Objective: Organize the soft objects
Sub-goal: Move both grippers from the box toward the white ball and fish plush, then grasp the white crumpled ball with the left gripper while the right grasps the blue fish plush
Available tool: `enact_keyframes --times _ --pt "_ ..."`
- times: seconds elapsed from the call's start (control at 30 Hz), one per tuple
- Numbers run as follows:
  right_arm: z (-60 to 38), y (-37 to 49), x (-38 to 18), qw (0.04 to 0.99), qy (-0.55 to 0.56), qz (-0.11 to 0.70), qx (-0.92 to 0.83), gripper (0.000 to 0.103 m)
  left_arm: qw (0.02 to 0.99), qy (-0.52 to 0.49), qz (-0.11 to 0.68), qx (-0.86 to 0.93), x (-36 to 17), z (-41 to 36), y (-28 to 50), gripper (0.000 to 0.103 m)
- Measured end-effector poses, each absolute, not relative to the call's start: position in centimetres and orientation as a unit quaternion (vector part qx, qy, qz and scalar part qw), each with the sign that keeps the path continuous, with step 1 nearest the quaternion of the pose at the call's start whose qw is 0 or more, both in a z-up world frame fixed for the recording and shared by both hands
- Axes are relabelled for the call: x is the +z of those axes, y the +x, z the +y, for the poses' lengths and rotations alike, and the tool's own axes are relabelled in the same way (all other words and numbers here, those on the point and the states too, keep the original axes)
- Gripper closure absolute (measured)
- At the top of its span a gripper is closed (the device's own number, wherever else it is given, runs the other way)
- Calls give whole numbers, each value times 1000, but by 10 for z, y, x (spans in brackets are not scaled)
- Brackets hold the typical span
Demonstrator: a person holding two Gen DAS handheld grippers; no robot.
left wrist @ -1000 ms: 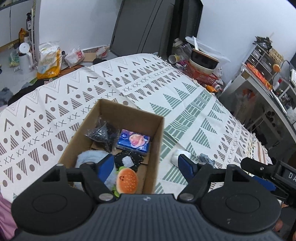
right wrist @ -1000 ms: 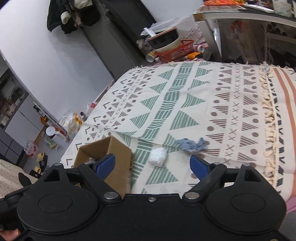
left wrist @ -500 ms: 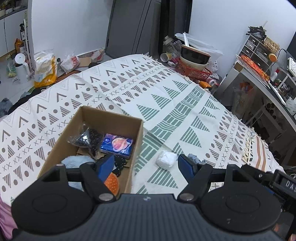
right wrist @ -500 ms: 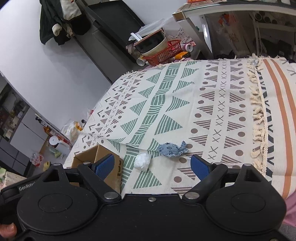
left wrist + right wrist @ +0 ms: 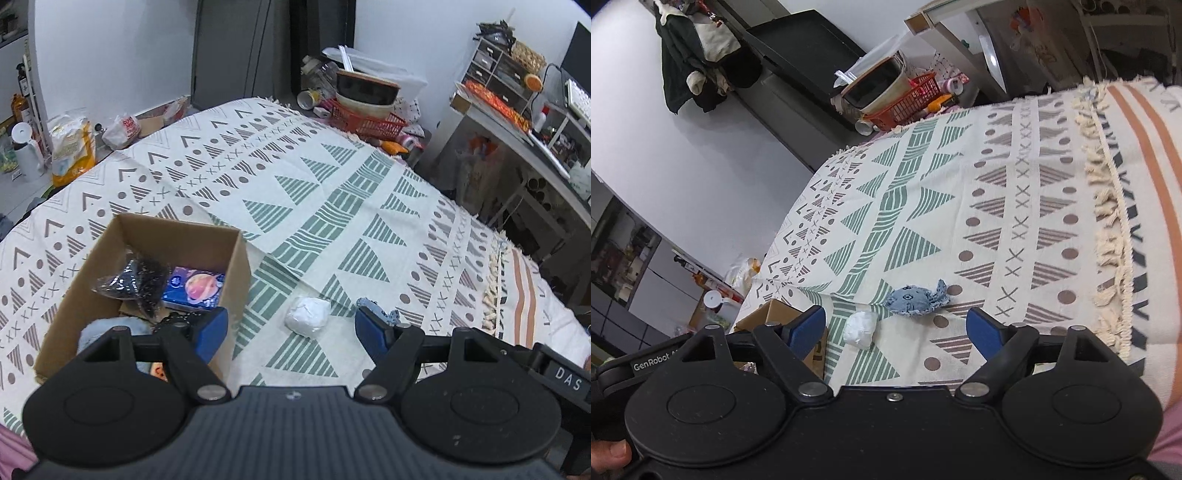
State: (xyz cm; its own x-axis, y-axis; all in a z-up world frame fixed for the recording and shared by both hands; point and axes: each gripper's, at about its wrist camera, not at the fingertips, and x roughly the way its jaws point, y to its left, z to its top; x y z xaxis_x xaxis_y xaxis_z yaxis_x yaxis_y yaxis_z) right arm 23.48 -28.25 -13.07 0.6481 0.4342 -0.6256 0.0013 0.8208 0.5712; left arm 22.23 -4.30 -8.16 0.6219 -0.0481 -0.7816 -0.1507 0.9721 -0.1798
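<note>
both tongs spread wide, holding nothing | white wad (image 5: pixel 307 316) and denim fish (image 5: pixel 916 300) lie on the bedspread (image 5: pixel 332 206) right of the cardboard box (image 5: pixel 236 258) | fish sits dead ahead of our right tongs (image 5: pixel 895 330) (long axis crosswise), so we'd say right is nearer

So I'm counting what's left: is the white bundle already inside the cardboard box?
No, the white bundle lies on the cloth beside the cardboard box.
</note>
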Motion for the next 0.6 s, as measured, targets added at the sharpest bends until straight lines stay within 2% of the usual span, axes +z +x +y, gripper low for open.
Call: enact_keyframes --times 0.37,0.5,0.6 --pt "-287 262 -176 830 341 417 143 33 890 -101 444 21 -109 -59 249 33" --pt "-286 273 -189 815 360 430 148 39 887 -95 452 15 -121 -67 261 42" --pt "-286 283 -202 797 376 448 149 47 882 -98 461 14 -133 -69 269 46"
